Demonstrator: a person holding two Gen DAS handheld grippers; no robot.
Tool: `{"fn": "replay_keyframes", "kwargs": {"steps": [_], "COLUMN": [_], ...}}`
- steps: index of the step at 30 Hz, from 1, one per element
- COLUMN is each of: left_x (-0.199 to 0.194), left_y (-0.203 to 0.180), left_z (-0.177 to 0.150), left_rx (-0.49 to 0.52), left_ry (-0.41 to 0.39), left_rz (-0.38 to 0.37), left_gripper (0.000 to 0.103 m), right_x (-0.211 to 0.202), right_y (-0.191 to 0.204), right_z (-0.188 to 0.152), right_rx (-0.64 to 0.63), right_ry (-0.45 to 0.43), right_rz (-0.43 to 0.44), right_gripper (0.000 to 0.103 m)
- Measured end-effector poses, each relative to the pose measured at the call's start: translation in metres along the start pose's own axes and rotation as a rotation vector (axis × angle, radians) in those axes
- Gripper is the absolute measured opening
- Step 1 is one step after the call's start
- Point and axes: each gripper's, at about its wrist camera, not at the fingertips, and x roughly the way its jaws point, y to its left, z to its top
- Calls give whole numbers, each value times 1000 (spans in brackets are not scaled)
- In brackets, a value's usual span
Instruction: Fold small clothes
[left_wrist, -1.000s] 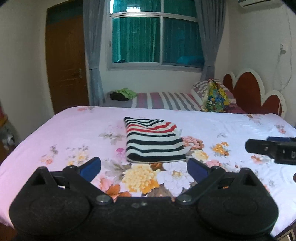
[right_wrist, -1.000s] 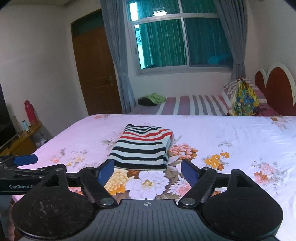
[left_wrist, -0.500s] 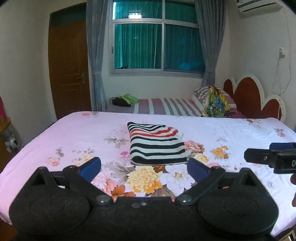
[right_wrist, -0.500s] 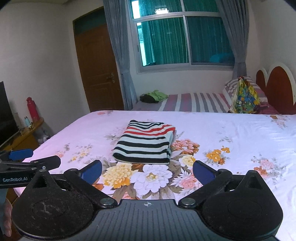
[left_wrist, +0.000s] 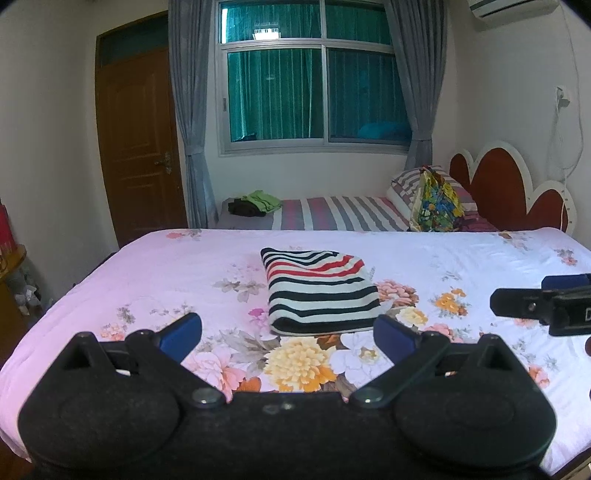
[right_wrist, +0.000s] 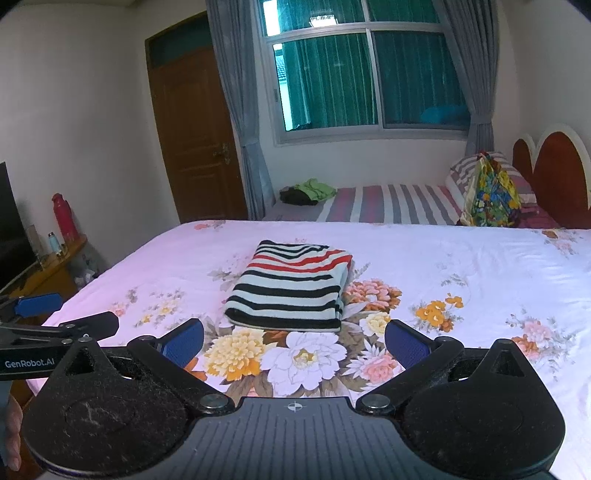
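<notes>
A folded striped garment (left_wrist: 318, 291), black, white and red, lies flat in the middle of the pink floral bed sheet (left_wrist: 147, 273). It also shows in the right wrist view (right_wrist: 291, 286). My left gripper (left_wrist: 288, 336) is open and empty, held back from the garment's near edge. My right gripper (right_wrist: 295, 341) is open and empty, also short of the garment. The right gripper shows at the right edge of the left wrist view (left_wrist: 543, 304), and the left gripper shows at the left edge of the right wrist view (right_wrist: 55, 317).
A second bed with a striped sheet (left_wrist: 343, 216) stands behind, with a small pile of green and dark clothes (left_wrist: 255, 203) and a colourful bag (left_wrist: 437, 201). A wooden door (left_wrist: 140, 147), a window and a side table with a red bottle (right_wrist: 64, 218) are beyond.
Both grippers have pulled back and risen, so the garment looks farther away. The right gripper's jaws have opened wider. The garment has not moved.
</notes>
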Motion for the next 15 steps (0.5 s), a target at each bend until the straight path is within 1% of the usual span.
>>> {"fn": "replay_keyframes", "kwargs": {"steps": [15], "left_x": [3], "left_y": [0], "left_z": [-1], "left_rx": [16], "left_ry": [-13], "left_rz": [-6], "left_gripper": [100], "right_x": [2], "right_y": [-5], "right_z": [0], "right_rx": [-3], "right_ry": [6], "right_rz": [-2], "right_gripper": [103]}}
